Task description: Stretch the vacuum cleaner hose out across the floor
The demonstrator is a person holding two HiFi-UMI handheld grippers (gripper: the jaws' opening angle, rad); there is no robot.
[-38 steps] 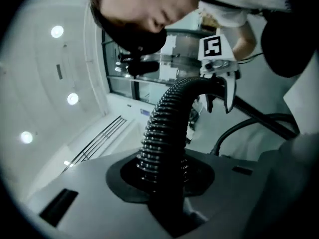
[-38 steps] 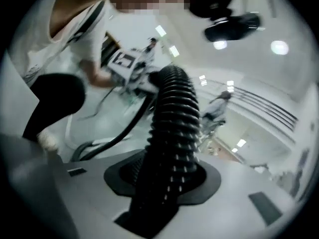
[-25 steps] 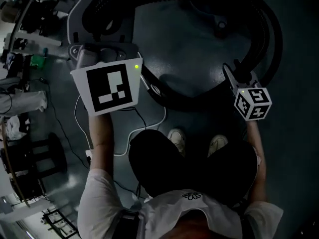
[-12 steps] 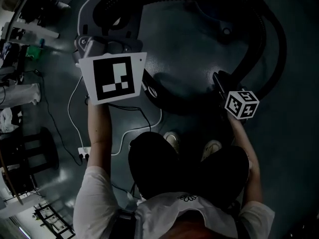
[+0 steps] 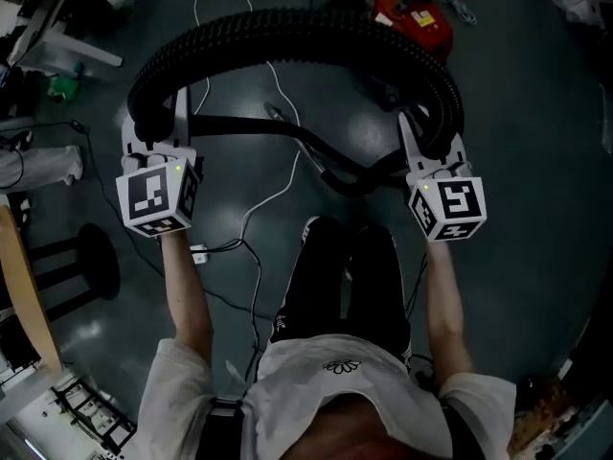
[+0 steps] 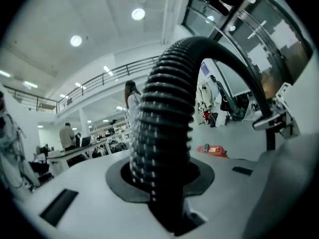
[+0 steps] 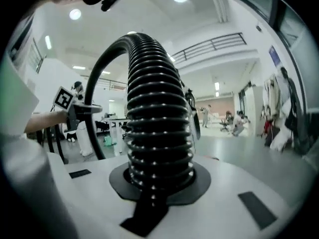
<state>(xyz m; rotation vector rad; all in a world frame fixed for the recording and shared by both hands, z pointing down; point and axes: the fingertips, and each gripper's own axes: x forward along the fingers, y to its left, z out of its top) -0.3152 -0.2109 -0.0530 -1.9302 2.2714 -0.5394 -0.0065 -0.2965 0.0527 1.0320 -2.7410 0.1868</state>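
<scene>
Held hose [image 5: 287, 29] arched above floor [image 5: 536, 161], clamped in left tool [image 5: 153, 130] and, with jaws just closed tighter, in right tool [image 5: 428, 144], ready for stretching apart

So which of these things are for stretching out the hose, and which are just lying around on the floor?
For the job: the black ribbed hose; the left hand-held gripper, shut on it; the right hand-held gripper, whose jaws have just been closing on it.

Just lying about: the white cable; the power strip; the red thing on the floor.
</scene>
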